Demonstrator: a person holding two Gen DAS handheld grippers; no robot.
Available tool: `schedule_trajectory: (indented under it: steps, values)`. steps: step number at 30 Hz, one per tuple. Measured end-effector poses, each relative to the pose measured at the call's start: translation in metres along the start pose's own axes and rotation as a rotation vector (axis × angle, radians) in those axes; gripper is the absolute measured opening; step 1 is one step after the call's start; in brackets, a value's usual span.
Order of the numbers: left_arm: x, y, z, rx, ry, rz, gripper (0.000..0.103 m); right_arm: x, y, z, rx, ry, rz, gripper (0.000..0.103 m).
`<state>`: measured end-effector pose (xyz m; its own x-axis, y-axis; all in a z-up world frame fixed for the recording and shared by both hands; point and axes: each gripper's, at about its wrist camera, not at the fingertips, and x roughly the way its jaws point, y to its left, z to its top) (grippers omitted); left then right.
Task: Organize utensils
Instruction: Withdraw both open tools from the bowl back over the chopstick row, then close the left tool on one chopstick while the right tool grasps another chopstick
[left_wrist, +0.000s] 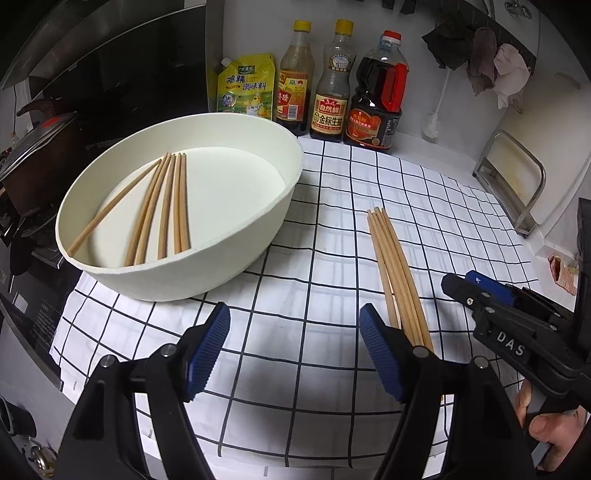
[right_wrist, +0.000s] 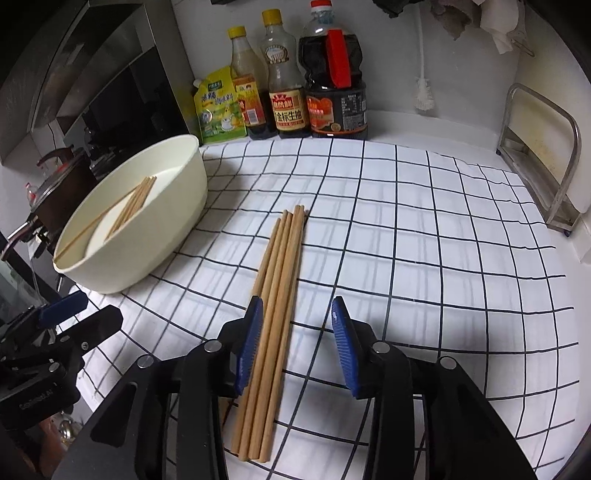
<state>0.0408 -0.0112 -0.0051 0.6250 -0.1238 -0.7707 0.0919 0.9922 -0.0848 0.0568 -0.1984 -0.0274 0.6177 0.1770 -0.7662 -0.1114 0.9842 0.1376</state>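
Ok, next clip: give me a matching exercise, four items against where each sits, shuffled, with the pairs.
Items
1. Loose bundle of wooden chopsticks
2. Fanned-out wooden chopsticks
3. Yellow seasoning pouch
4. Red-handled dark soy sauce jug

Places
A. Inside the white oval basin
B. Far right of the condiment row by the wall
C. On the black-and-white checked cloth, between the open right claw fingers
D. Far left of the condiment row, behind the basin

Pairs: 1-C, 2-A, 3-D, 4-B
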Motion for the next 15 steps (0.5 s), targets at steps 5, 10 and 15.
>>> schedule_trajectory:
  steps: [5, 10, 15]
  values:
    - [0.005, 0.000, -0.002, -0.003, 0.013, -0.001, 0.071, 0.010, 0.002, -0.004, -0.022, 0.025, -0.019, 0.038]
    - [0.007, 0.001, -0.003, -0.008, 0.022, -0.003, 0.071, 0.016, 0.004, -0.007, -0.039, 0.045, -0.041, 0.038]
    - [0.009, -0.001, -0.004, -0.002, 0.024, -0.006, 0.071, 0.021, 0.006, -0.008, -0.053, 0.055, -0.063, 0.038]
